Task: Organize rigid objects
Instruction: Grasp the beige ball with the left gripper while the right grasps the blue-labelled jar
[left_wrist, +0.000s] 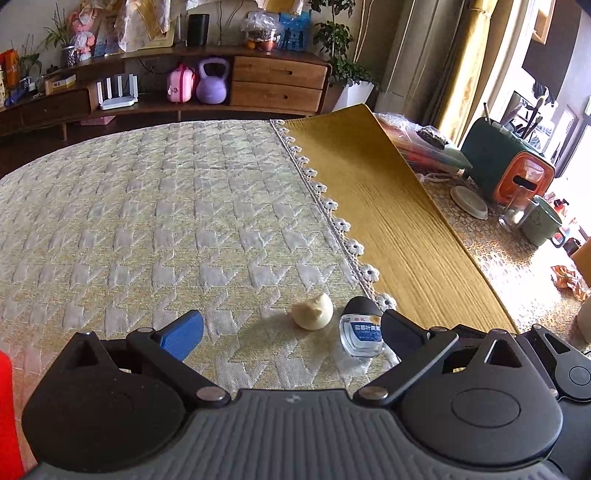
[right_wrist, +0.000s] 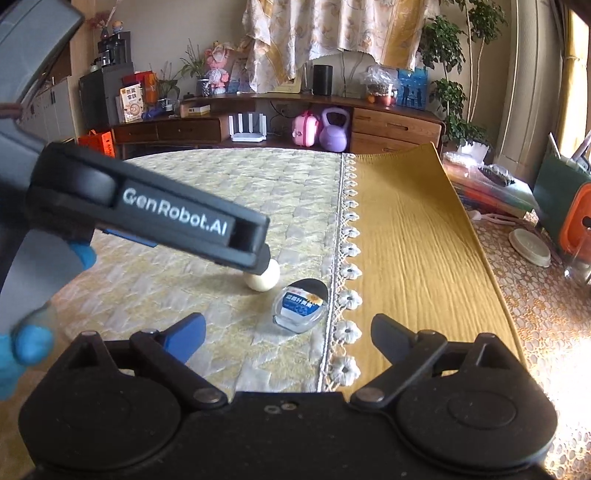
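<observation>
A cream egg-shaped object (left_wrist: 313, 310) lies on the patterned cloth (left_wrist: 166, 206), with a small clear bottle with a black cap and blue label (left_wrist: 361, 327) lying just right of it. My left gripper (left_wrist: 291, 328) is open, low over the cloth, with both objects between its fingers and the bottle against the right finger. In the right wrist view the left gripper's side comes in from the left over the egg (right_wrist: 263, 277); the bottle (right_wrist: 301, 306) lies beside it. My right gripper (right_wrist: 288, 332) is open and empty, just behind the bottle.
A mustard cloth (left_wrist: 388, 206) with a lace flower edge covers the table to the right. Further right stand a green and orange box (left_wrist: 506, 166), a round lid (left_wrist: 469, 202), a green mug (left_wrist: 543, 221) and plastic bags. A wooden sideboard (left_wrist: 277, 81) stands behind.
</observation>
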